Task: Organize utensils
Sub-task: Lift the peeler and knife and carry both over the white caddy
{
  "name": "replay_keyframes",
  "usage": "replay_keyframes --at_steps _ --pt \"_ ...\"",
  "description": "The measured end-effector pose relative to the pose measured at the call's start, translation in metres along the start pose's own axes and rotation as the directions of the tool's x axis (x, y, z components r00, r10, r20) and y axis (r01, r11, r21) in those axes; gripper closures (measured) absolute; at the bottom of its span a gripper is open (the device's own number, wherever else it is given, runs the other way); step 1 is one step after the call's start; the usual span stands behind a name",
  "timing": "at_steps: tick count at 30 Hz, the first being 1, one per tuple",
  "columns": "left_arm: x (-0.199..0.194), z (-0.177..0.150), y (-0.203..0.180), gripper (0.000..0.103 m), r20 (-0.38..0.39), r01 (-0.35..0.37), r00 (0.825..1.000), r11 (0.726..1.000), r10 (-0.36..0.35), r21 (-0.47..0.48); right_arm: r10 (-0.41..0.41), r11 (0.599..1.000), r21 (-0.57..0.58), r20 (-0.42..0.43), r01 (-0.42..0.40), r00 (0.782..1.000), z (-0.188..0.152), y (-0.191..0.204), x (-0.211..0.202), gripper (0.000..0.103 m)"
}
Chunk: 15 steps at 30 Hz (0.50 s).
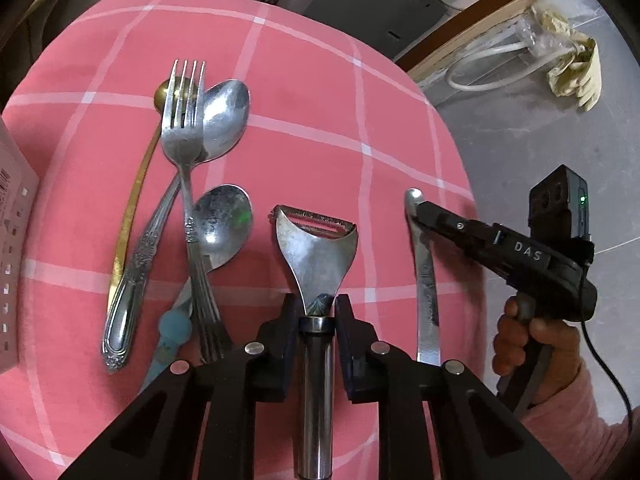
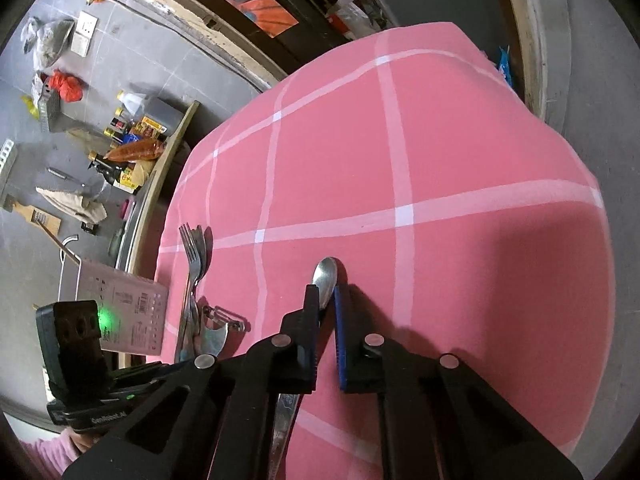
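While both tongs are squeezing something, the sorting job looks to be at the picking-up step. On the pink checked surface point(image 1: 320, 92), the left tongs point(image 1: 317, 312) are closed on the neck of a metal peeler point(image 1: 316, 248), which lies flat with its toothed blade pointing to 12 o'clock. At 9 o'clock from the peeler sits a messy pile: a fork point(image 1: 182, 120) lying across two spoons point(image 1: 224, 120), with a thin gold spoon point(image 1: 132, 204) and a blue-handled utensil point(image 1: 172, 328) beside them. At 3 o'clock from the peeler, the right tongs point(image 2: 327, 300) are pinched shut on one lone spoon point(image 2: 326, 276) just below its bowl, apart from the pile. A pale box point(image 2: 128, 312) stands at the surface's edge by the pile. Next, I think each hand must lift its piece straight up and keep squeezing tight, because thin smooth metal can slip or swing.
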<state>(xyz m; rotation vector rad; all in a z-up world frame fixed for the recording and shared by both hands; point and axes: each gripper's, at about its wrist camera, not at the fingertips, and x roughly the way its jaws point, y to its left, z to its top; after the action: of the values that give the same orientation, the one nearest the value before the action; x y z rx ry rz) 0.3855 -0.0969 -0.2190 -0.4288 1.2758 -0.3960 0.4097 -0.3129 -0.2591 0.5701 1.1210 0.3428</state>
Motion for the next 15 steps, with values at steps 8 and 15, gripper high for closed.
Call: replay_keyframes --at_steps 8,15 --pt "-0.012 -0.001 -0.022 0.086 0.047 -0.039 0.998 0.995 0.035 0.088 0.029 1.0 0.0 0.011 -0.029 1.0 -0.007 0.001 -0.009 0.099" --pt "-0.038 0.0 -0.037 0.086 0.138 -0.063 0.99 0.987 0.042 0.148 0.055 0.998 -0.008 0.083 -0.055 0.995 -0.014 0.013 -0.036 0.101"
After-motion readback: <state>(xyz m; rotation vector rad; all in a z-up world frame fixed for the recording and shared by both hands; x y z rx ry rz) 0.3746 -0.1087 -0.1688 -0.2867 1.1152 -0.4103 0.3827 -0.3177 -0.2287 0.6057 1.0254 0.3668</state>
